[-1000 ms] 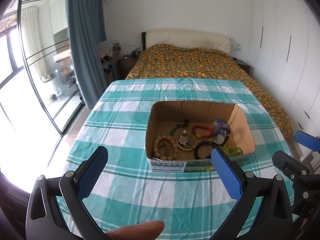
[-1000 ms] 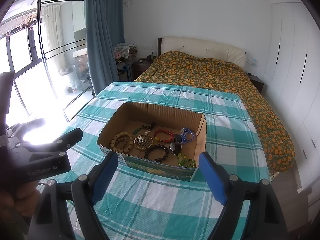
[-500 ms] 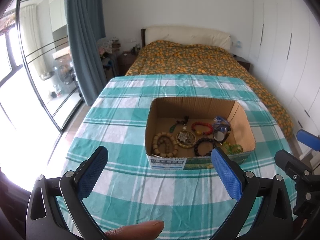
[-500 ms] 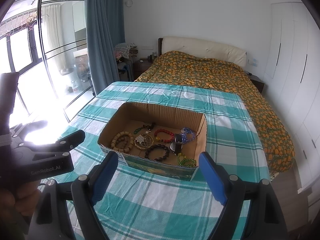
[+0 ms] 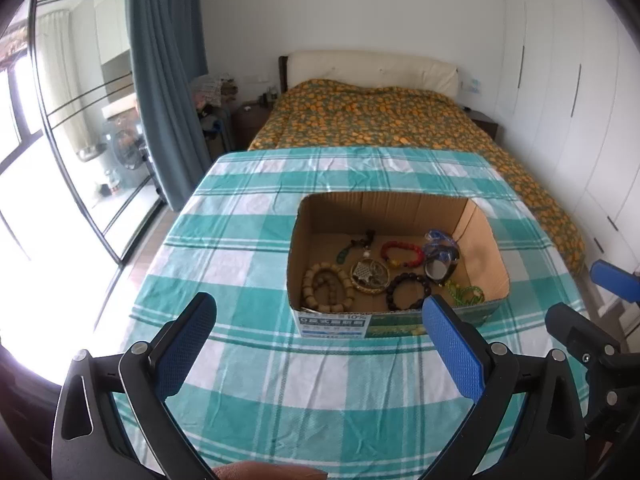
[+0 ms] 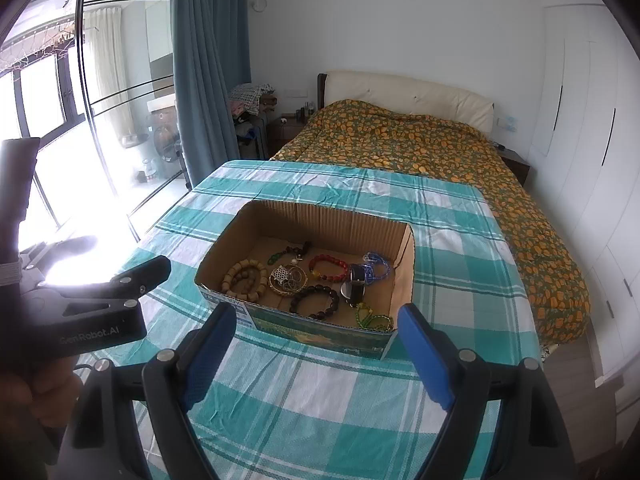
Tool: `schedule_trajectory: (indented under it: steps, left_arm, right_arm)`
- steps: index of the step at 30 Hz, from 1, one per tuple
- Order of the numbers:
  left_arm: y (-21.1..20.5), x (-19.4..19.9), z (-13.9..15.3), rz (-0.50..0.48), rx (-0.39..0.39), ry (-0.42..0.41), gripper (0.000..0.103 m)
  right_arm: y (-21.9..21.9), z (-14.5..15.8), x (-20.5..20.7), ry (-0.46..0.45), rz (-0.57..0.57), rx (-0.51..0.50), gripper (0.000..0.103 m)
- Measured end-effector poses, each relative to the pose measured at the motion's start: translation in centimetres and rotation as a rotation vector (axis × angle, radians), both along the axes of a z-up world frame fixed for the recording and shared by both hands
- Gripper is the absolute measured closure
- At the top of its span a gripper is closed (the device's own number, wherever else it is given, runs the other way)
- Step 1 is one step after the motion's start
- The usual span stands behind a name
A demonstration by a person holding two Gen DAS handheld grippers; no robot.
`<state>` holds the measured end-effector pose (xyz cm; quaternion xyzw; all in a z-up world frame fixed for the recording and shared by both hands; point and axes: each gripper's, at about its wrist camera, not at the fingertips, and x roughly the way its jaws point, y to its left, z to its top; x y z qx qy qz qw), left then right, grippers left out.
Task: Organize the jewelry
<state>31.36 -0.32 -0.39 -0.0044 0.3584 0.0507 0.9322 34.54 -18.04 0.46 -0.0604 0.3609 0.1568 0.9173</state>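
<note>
A shallow cardboard box sits on the teal checked tablecloth. Inside lie several pieces: a tan wooden bead bracelet, a red bead bracelet, a dark bead bracelet, a gold bangle with a silver charm, green beads and a blue string piece. My left gripper hangs open before the box's front wall, holding nothing. My right gripper is open too, just short of the box's near corner.
A bed with an orange patterned cover stands behind the table. A blue curtain and glass doors are on the left, white wardrobes on the right. A fingertip shows at the bottom edge.
</note>
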Motion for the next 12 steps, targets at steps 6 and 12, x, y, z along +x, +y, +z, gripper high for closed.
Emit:
schedule_trajectory:
  steps: [6, 12]
  left_arm:
    - [-0.39, 0.06, -0.17, -0.012, 0.013, -0.003, 0.0]
    - [-0.75, -0.34, -0.13, -0.014, 0.038, -0.037, 0.0]
  right_arm:
    - [0.02, -0.08, 0.03, -0.001, -0.001, -0.002, 0.018]
    - [-0.25, -0.46, 0.03, 0.005, -0.005, -0.003, 0.018]
